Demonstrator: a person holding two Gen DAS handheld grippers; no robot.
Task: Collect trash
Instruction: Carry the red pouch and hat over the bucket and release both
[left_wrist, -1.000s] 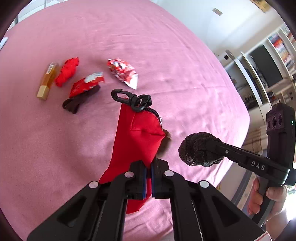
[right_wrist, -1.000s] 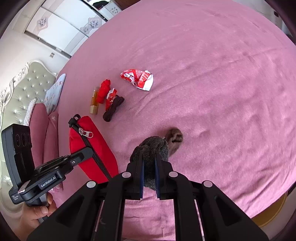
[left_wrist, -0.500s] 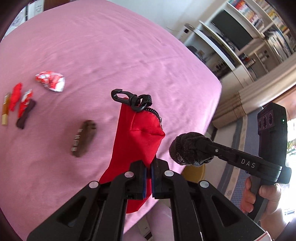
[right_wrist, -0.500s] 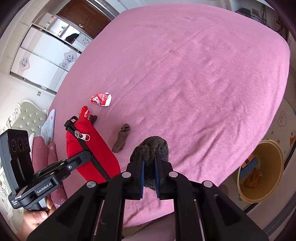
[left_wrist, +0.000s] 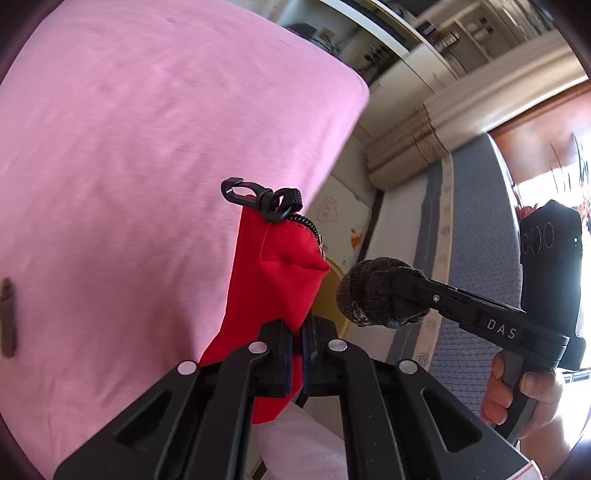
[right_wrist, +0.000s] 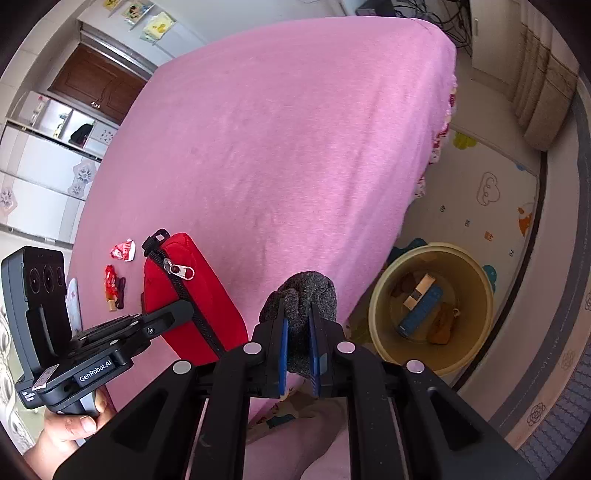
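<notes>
My left gripper (left_wrist: 298, 334) is shut on a red zip pouch (left_wrist: 277, 280), held up over the bed's edge; the pouch also shows in the right wrist view (right_wrist: 192, 295). My right gripper (right_wrist: 298, 334) is shut on a dark grey knitted sock (right_wrist: 303, 299), also seen in the left wrist view (left_wrist: 376, 299). A yellow bin (right_wrist: 432, 306) stands on the floor to the right of the sock, with a blue box and scraps inside. Red wrappers (right_wrist: 123, 251) and small items (right_wrist: 112, 290) lie on the pink bed (right_wrist: 280, 140).
A brown wrapper (left_wrist: 7, 317) lies on the bed at the left. A patterned play mat (right_wrist: 491, 206) and grey rug (left_wrist: 476, 236) cover the floor. Rolled mats (left_wrist: 406, 147) lie by the wall. Cupboards stand at the far side.
Both grippers have swung right, off the bed's edge toward the floor. The bin has come nearer in the right wrist view. The grips on pouch and sock are unchanged.
</notes>
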